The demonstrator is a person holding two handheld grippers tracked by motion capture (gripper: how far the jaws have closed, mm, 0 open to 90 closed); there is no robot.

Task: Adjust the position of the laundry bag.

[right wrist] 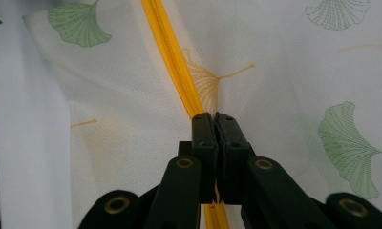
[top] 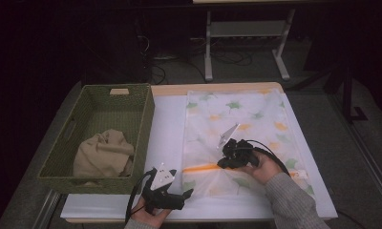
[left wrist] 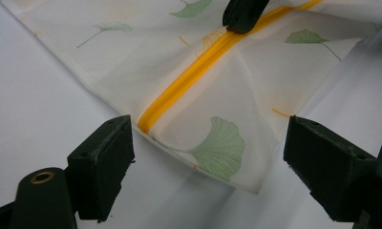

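Observation:
A white mesh bag [top: 237, 119] printed with green and orange leaves lies flat on the table. An orange zipper [top: 201, 168] runs across its near end. My right gripper [top: 221, 163] is shut on that zipper [right wrist: 172, 57]; in the right gripper view the jaws [right wrist: 214, 119] meet over the orange strip and the mesh puckers toward them. My left gripper [top: 186, 193] stands open just off the bag's near left corner. In the left gripper view its jaws [left wrist: 208, 143] stand to either side of the corner and the zipper's end [left wrist: 194, 78] without touching. The right gripper's tip [left wrist: 241, 16] shows farther along the strip.
A green woven basket [top: 148, 124] stands at the table's left with a crumpled beige cloth [top: 104, 153] inside. A white cover [top: 165, 129] lies bare between basket and bag. The table's front edge is close under both hands. A white desk frame [top: 246, 33] stands behind.

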